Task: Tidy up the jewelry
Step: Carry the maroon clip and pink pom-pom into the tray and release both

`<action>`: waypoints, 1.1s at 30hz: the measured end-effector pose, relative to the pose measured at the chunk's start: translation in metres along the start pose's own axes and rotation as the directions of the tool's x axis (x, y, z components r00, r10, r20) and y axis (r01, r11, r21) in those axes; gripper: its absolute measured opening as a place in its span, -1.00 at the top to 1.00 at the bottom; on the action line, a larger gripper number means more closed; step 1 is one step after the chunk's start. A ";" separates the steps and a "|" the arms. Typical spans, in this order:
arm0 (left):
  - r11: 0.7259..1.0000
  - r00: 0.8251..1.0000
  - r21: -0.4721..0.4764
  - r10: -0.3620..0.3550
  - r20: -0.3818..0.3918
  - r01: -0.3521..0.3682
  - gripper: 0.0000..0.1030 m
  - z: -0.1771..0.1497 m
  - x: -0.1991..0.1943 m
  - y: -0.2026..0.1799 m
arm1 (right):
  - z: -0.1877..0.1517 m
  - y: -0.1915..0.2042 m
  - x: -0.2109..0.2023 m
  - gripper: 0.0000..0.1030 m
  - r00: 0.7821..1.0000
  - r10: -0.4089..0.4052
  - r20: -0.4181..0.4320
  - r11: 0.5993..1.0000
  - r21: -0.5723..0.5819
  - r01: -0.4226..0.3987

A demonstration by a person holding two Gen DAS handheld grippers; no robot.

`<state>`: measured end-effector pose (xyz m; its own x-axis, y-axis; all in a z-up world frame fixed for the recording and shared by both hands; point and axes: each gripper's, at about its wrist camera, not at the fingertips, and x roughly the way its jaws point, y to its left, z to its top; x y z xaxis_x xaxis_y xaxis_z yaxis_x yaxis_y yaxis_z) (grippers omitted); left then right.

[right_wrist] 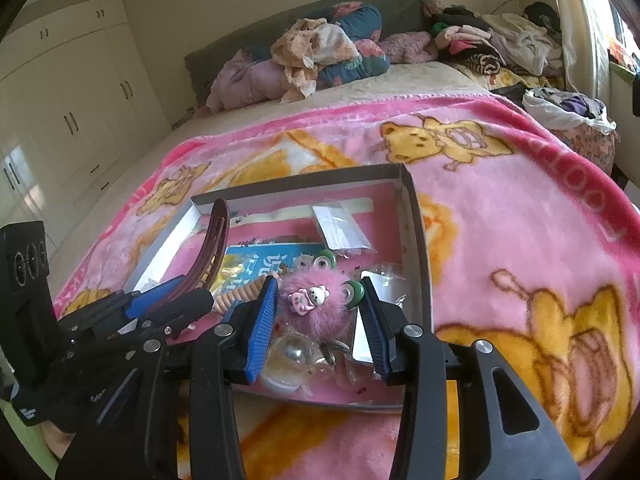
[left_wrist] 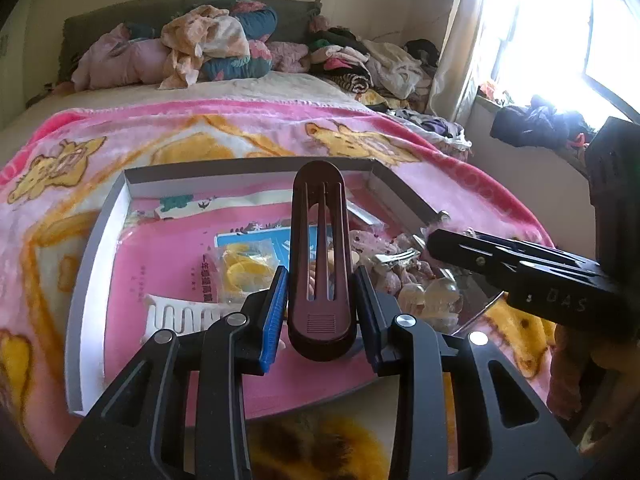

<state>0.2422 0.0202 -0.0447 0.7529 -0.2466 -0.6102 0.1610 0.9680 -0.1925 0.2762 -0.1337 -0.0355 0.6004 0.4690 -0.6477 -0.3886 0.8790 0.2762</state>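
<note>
Over the box's (left_wrist: 100, 240) near edge, your left gripper (left_wrist: 322, 312) clamps the stiff, slick hair clip (left_wrist: 320, 240) by its base; right gripper (right_wrist: 320, 320) hangs open.

The left gripper (left_wrist: 322, 300) points forward and slightly up, blue-padded jaws clamped — something dark held upright between them; the right gripper (right_wrist: 320, 328) hangs low beside it, jaws spread wide — nothing pinched
</note>
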 end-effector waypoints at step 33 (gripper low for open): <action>1.000 1.000 -0.010 0.015 0.006 -0.015 0.39 -0.007 -0.013 0.005 | -0.029 0.005 -0.031 -0.16 0.998 -0.046 0.041 0.998 -0.033 0.048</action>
<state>0.2288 0.0275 -0.0436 0.7593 -0.2318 -0.6081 0.1434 0.9710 -0.1911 0.2353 -0.1464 -0.0349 0.6459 0.4308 -0.6302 -0.3821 0.8971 0.2217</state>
